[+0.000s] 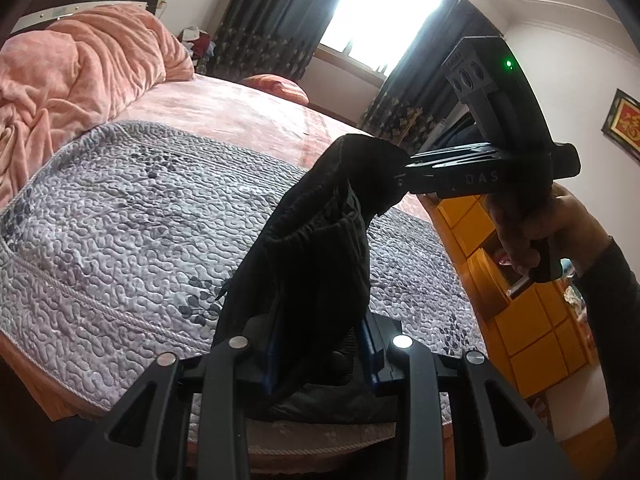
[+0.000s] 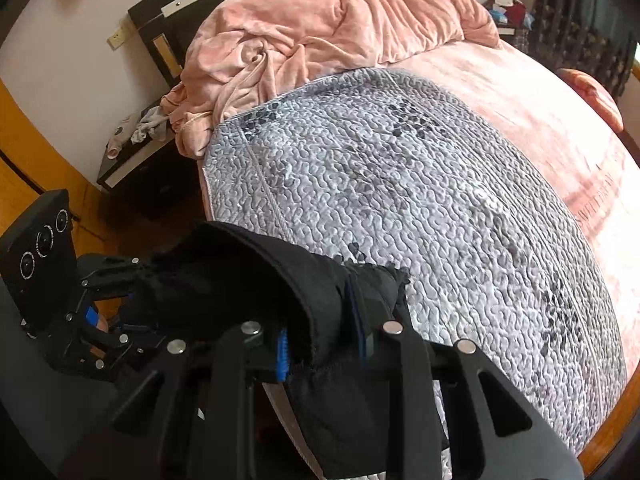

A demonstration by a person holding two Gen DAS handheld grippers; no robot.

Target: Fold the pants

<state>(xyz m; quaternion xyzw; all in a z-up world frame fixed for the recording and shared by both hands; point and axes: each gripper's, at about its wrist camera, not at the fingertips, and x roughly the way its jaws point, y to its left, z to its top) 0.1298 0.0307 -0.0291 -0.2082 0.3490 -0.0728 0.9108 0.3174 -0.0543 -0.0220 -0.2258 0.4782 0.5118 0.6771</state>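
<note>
Black pants (image 1: 316, 248) hang in the air above the bed, held by both grippers. My left gripper (image 1: 320, 356) is shut on one part of the dark fabric at the bottom of the left wrist view. My right gripper (image 1: 404, 176) shows there from the side, shut on the far end of the pants. In the right wrist view my right gripper (image 2: 324, 344) is shut on the pants (image 2: 280, 280), and my left gripper (image 2: 136, 292) grips them at the left. The fabric bunches between the two grippers and droops below them.
A grey quilted bedspread (image 1: 140, 220) covers the near part of the bed. A pink blanket (image 2: 320, 28) is heaped by the headboard. A nightstand (image 2: 132, 152) stands at the left. Yellow cabinets (image 1: 516, 308) stand at the right. Dark curtains (image 1: 272, 20) frame the window.
</note>
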